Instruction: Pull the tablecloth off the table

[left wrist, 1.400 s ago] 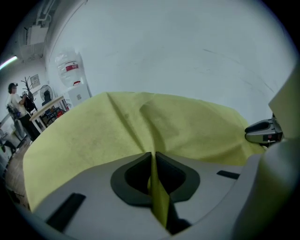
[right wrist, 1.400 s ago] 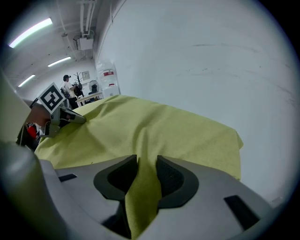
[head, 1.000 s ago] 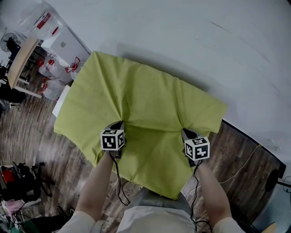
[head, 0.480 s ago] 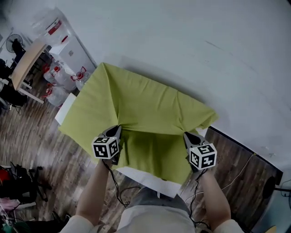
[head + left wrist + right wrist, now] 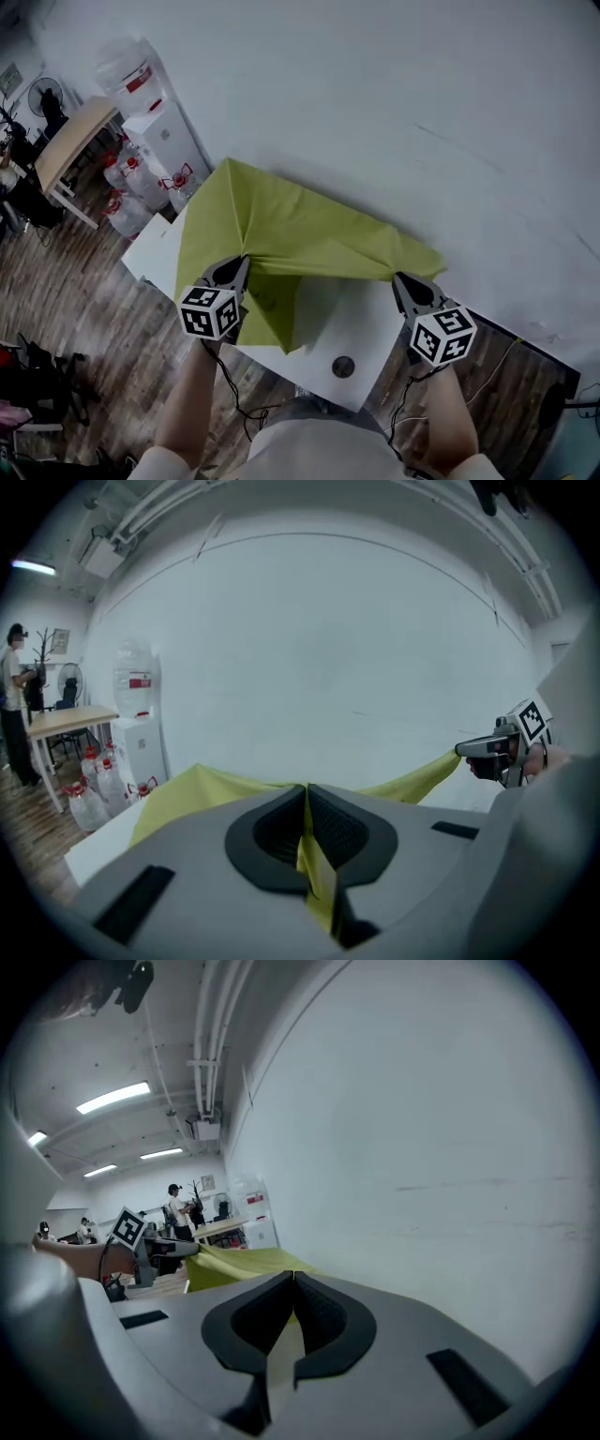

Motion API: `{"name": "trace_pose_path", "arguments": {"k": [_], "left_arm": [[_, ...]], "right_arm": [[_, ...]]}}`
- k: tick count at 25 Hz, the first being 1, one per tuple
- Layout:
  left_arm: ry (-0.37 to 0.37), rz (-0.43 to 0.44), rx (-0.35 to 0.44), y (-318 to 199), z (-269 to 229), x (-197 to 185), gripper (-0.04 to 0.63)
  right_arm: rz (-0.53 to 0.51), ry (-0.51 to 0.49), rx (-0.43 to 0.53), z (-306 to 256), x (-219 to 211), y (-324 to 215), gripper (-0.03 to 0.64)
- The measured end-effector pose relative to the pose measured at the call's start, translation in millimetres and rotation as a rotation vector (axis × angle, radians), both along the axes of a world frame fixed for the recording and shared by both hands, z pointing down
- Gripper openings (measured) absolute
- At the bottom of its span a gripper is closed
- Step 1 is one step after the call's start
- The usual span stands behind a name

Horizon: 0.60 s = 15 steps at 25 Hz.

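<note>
Tablecloth (image 5: 291, 234): yellow-green, plain, bunched into folds; it covers the far and left part of the bench, and one fold hangs over the near edge just beside the left gripper.
Left gripper (image 5: 240, 265): fingers pressed together on a pinch of the cloth's near left edge; its own view shows yellow cloth running down between the pads (image 5: 323, 822).
Right gripper (image 5: 400, 279): fingers pinching the cloth's right corner, a pale strip of it caught between them in its own view (image 5: 292, 1283).
Writing: each gripper's marker cube (image 5: 208, 312) bears black-and-white square patterns; the bottle (image 5: 131, 70) on the water dispenser (image 5: 167, 136) has a red label, its print too small to read.
Bench (image 5: 366, 319): white top, bare at the near right, with a dark round fitting (image 5: 343, 367) close to the near edge.
Floor (image 5: 84, 300): dark wood planks; clear jugs (image 5: 122, 183) with red marks stand left of the dispenser.
Room: white wall (image 5: 394, 112) right behind the bench; a wooden table (image 5: 73, 141) and a fan (image 5: 42, 94) at far left; a person (image 5: 13, 700) stands by that table; strip lights (image 5: 112, 1098) on the ceiling.
</note>
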<state>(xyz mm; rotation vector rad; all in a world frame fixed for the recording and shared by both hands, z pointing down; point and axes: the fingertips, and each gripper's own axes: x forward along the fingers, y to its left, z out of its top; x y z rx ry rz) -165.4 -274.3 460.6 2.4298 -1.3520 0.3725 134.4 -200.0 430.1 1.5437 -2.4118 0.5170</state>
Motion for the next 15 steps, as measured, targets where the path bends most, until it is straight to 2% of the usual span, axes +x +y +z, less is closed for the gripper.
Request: {"name": "trace_pose_path", "arguments": {"k": [15], "left_arm": [[0.006, 0.039, 0.396, 45, -197, -10, 0.02]], "right_arm": [[-0.129, -0.03, 0.38, -214, -22, 73, 0.031]]}}
